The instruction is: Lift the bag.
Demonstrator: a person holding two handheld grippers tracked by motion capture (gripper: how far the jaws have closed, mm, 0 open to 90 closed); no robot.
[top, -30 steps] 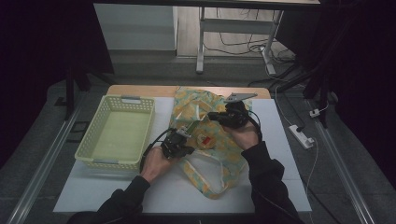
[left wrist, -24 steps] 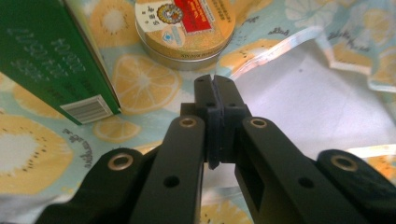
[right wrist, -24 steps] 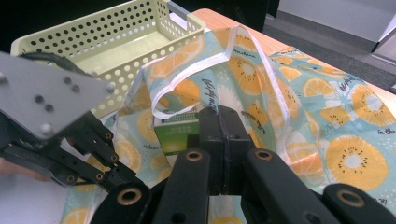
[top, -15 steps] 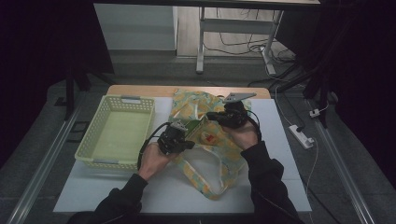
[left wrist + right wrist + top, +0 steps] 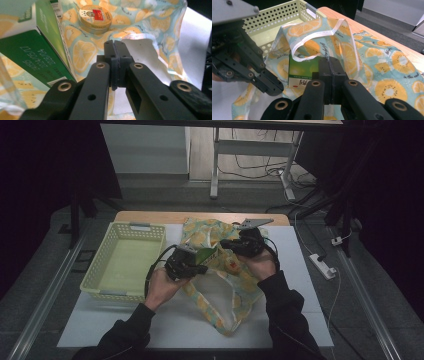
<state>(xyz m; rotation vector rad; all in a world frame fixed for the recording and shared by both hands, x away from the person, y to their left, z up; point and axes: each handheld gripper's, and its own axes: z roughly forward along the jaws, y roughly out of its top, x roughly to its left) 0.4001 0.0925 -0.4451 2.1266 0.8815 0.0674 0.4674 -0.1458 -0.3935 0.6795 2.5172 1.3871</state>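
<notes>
Yellow basket (image 5: pixel 125 262) beside citrus-print bag (image 5: pixel 220 300)

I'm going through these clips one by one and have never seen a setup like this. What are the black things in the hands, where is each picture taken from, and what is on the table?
No robot here: a person sits at the table and holds a handheld two-jaw tool in each hand. The high view looks down from above, with the left gripper on the left and the right gripper on the right. The other two pictures come from small cameras riding on each gripper, looking along its black jaws.

On the table lies a fabric bag printed with citrus slices, and beside it a pale yellow basket. A green carton stands partly inside the bag, and a round gold tin lies on the cloth farther in.

Both grippers' jaws are shut at the bag's mouth. The right gripper seems to pinch the bag's fabric; whether the left one holds cloth is hard to tell.
</notes>
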